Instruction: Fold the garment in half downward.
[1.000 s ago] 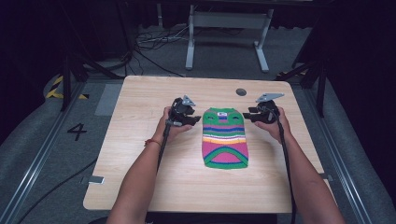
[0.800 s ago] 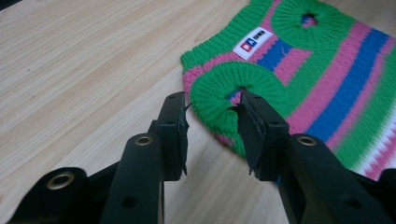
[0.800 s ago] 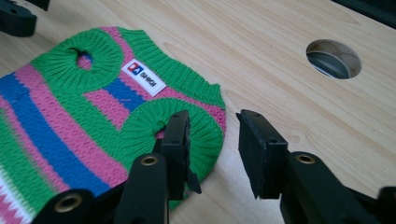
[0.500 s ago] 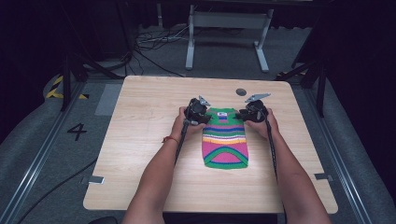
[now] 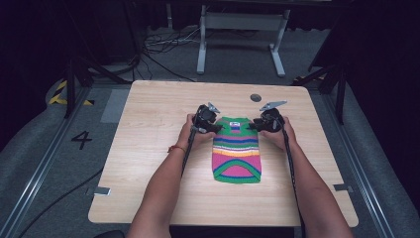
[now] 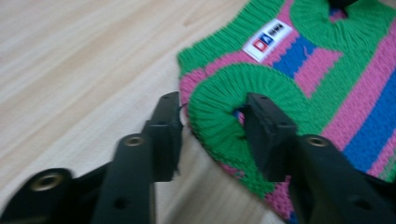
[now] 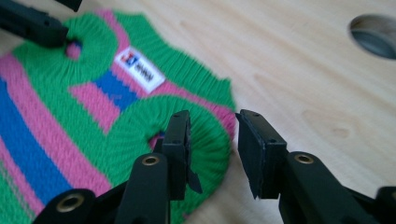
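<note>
Both tools sit at the far corners of the small striped sweater (image 5: pixel 236 151), each with its jaws straddling the green ribbed edge of an armhole. In the left gripper view the left tool (image 6: pixel 212 135) has one jaw outside the knit on the bare wood and the other pushed into the armhole opening; the jaws have just been opening, with the ribbed band between them but a gap beside the outer jaw, so they stand apart and are not pinching yet. The right tool (image 7: pixel 212 144), seen in the right gripper view, stands likewise, one jaw on the knit at the armhole, the other out over the wood past the sweater's edge; its jaws have just been opening a little and stand apart with the green band between them, and no firm squeeze shows. The sweater lies flat in the middle of the worktop (image 5: pixel 148 148), neck and white label (image 6: pixel 267 39) away from the person, hem toward them, with no fold or lift visible. As I judge it, the approach and lining-up at both shoulders is done; closing on the fabric and whatever follows, a lift or fold, is all still to come. A round hole (image 5: pixel 255 97) in the worktop lies just beyond the sweater
</note>
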### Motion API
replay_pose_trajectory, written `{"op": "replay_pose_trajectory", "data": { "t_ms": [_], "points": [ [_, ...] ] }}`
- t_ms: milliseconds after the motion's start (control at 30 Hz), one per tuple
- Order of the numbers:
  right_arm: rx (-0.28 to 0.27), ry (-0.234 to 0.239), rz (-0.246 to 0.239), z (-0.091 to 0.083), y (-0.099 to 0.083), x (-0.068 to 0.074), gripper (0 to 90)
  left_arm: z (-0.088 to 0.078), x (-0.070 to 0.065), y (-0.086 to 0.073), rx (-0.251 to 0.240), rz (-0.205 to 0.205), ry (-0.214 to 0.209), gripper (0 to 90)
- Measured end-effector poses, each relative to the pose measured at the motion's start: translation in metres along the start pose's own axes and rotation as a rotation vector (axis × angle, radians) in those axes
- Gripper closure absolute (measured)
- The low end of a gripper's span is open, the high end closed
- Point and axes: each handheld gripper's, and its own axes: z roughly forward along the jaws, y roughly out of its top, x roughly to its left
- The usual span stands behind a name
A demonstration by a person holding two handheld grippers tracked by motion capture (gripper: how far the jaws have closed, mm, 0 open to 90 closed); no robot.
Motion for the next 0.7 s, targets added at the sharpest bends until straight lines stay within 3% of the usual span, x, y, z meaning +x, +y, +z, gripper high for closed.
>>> {"op": "replay_pose_trajectory", "data": {
  "t_ms": [100,233,400,533,633,700],
  "points": [
    [-0.031,-0.017,0.011,-0.004,0.008,-0.003,64.2,-0.001,0.004,0.007,-0.045,-0.036,0.035,50.0],
    [-0.016,-0.043,0.01,0.002,0.014,-0.004,64.6,0.009,0.005,0.013,-0.024,-0.047,0.069,50.1],
    [0.021,-0.035,0.018,0.013,0.014,-0.003,63.9,0.021,0.003,0.012,0.024,-0.039,0.048,52.7],
    [0.022,-0.03,0.025,0.016,0.013,-0.005,64.4,0.023,0.004,0.011,0.018,-0.05,0.024,56.7],
    [0.03,0.005,0.049,0.017,0.012,-0.007,67.8,0.023,0.004,0.01,0.016,-0.072,-0.019,64.8],
    [0.028,0.033,0.07,0.017,0.01,-0.008,72.3,0.023,0.002,0.011,0.023,-0.061,-0.027,72.1]
  ]
}}
